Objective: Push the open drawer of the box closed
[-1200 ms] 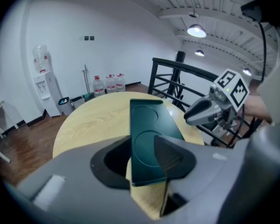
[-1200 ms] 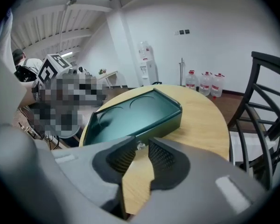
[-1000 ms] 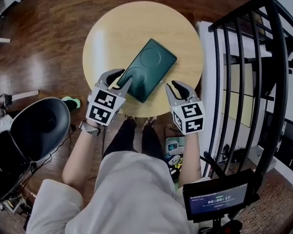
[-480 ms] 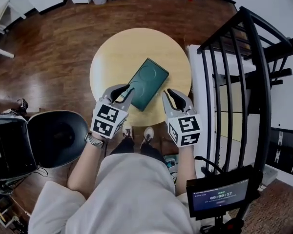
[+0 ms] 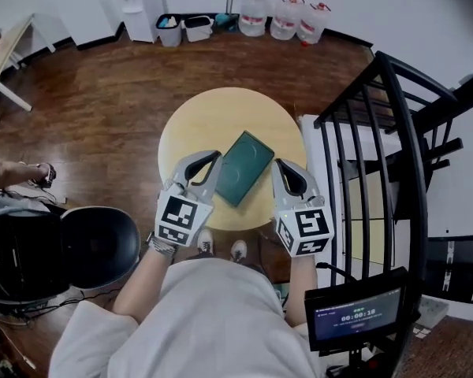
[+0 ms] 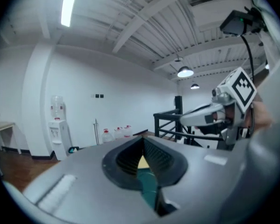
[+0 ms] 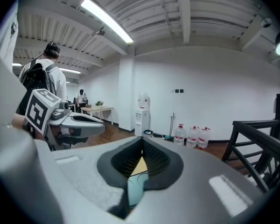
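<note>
A round, pale wooden table (image 5: 213, 113) is seen from above, and every place below is given from it. Near the table's front edge a flat, dark green box (image 5: 245, 168) is lain at a slant. It is rectangular with rounded corners, and a faint circle is pressed into its top. Whether its drawer is out cannot be made out from above.

The left gripper (image 5: 210, 158) is held over the table's front left, its tips just beside the box's long left edge. The right gripper (image 5: 283, 167) is held over the table's front right, its tips near the box's right corner. Contact with the box cannot be judged.

Only the head view shows the box whole. It also shows a black chair (image 5: 94, 246) left of the table, a black stair railing (image 5: 394, 132) to its right, and water bottles (image 5: 288, 18) by the wall beyond it.

Only the gripper views show the jaws closely. In the left gripper view the left gripper (image 6: 142, 146) is closed on nothing. A sliver of green box (image 6: 147, 183) and yellow table top (image 6: 143, 162) is glimpsed below the tips, and the right gripper (image 6: 203, 117) is seen across the table. In the right gripper view the right gripper (image 7: 142, 146) is likewise closed and empty, and the left gripper (image 7: 79, 123) is seen across the table.
</note>
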The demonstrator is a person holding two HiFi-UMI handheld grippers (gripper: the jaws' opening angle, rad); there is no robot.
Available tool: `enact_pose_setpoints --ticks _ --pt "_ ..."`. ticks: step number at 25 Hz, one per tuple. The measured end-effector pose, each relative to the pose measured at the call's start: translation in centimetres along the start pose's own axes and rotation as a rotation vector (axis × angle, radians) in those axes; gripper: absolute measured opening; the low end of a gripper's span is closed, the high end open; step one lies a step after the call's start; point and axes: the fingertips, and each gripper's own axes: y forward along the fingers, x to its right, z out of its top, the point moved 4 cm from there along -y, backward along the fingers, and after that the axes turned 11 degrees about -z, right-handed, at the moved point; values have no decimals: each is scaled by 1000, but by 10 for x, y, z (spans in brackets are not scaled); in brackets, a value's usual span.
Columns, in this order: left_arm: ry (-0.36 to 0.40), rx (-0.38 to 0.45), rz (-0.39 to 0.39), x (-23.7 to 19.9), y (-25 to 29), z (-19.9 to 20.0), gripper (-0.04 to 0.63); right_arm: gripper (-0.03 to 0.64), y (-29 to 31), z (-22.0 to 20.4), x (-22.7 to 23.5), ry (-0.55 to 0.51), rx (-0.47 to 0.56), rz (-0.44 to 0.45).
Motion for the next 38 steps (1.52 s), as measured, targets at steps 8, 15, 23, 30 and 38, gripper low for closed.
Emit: enact_pose_setpoints --ticks 8,15,23,30,38 --pt "98 175 36 -13 -28 54 8 4 -13 58 -13 -34 132 -23" --pt "122 175 -27 -11 -53 36 8 4 -21 49 -39 -24 137 -68" --pt "60 165 -26 -4 -66 24 8 4 -33 42 -46 14 123 -65" --pt "77 158 12 33 -96 29 8 5 -77 39 -52 51 156 -34" --pt "66 162 25 122 -136 0 8 4 -167 -7 -64 52 156 -14"
